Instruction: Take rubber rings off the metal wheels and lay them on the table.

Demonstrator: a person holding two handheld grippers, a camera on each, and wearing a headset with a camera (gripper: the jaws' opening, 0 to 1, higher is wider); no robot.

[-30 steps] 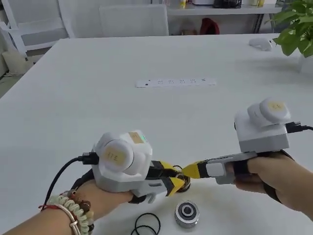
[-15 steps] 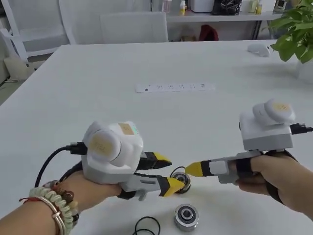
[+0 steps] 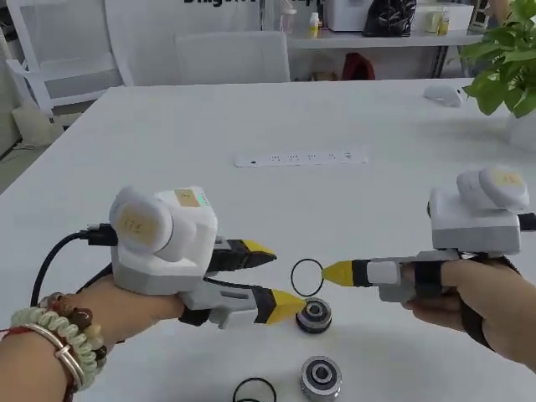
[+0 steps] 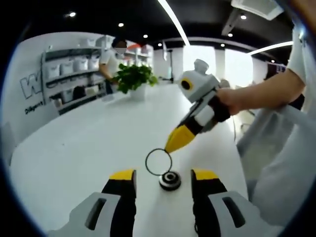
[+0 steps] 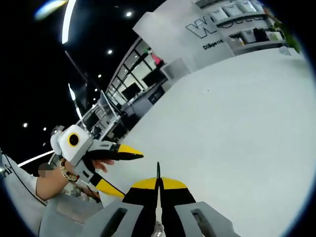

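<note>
rubber ring point(image 3: 306, 277) thin black loop | right claw point(image 3: 325, 272) pinching it | left claw point(image 3: 286, 280) spread, empty

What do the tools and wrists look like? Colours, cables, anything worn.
Left tool and right tool: white-grey bodies, grey-and-black jaws with yellow tips. Black cable plugs into the left one. Beaded bracelets on the left wrist.
</note>
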